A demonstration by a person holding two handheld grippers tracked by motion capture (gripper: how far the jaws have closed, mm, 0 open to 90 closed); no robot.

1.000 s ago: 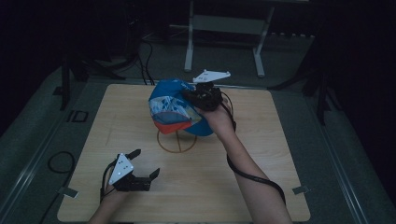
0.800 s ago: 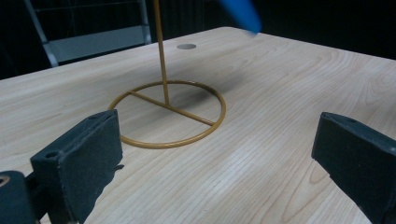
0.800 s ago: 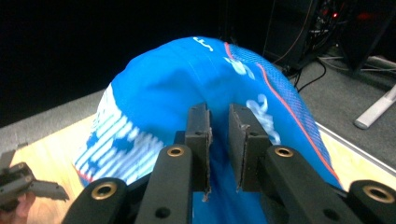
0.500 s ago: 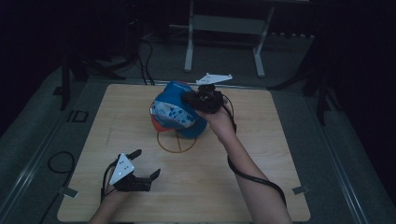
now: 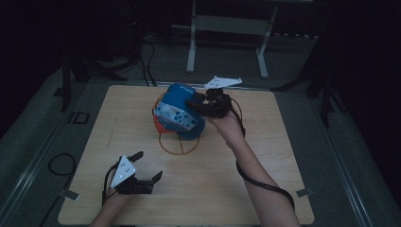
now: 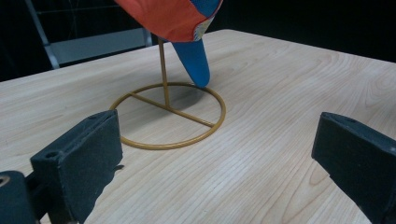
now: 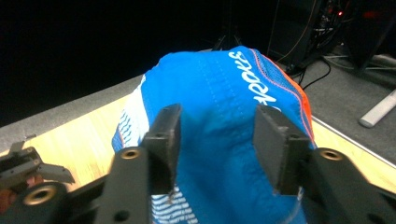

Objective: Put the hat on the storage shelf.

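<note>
A blue cap [image 5: 177, 113] with an orange brim and white print hangs on a gold wire stand [image 5: 177, 144] at the middle of the wooden table [image 5: 283, 165]. My right gripper [image 5: 196, 101] is at the cap's right side. In the right gripper view its jaws have just been opening and stand apart, with the cap's blue crown [image 7: 219, 93] bulging between them and the pads off the fabric; the gripper [image 7: 217, 135] is open. My left gripper [image 5: 149, 165] rests open at the front left. Its view looks at the stand's ring [image 6: 168, 116] and the cap's underside [image 6: 173, 18].
A grey metal frame [image 5: 227, 28] stands on the floor beyond the table's far edge, with cables [image 5: 142, 52] beside it. Bare wood lies between the stand and the left gripper [image 6: 215, 154]. A cable [image 5: 260, 182] trails along the right forearm.
The right gripper's jaws have spread apart at the cap. The cap has tipped and settled a little lower over the stand. The left gripper has stayed where it was.
</note>
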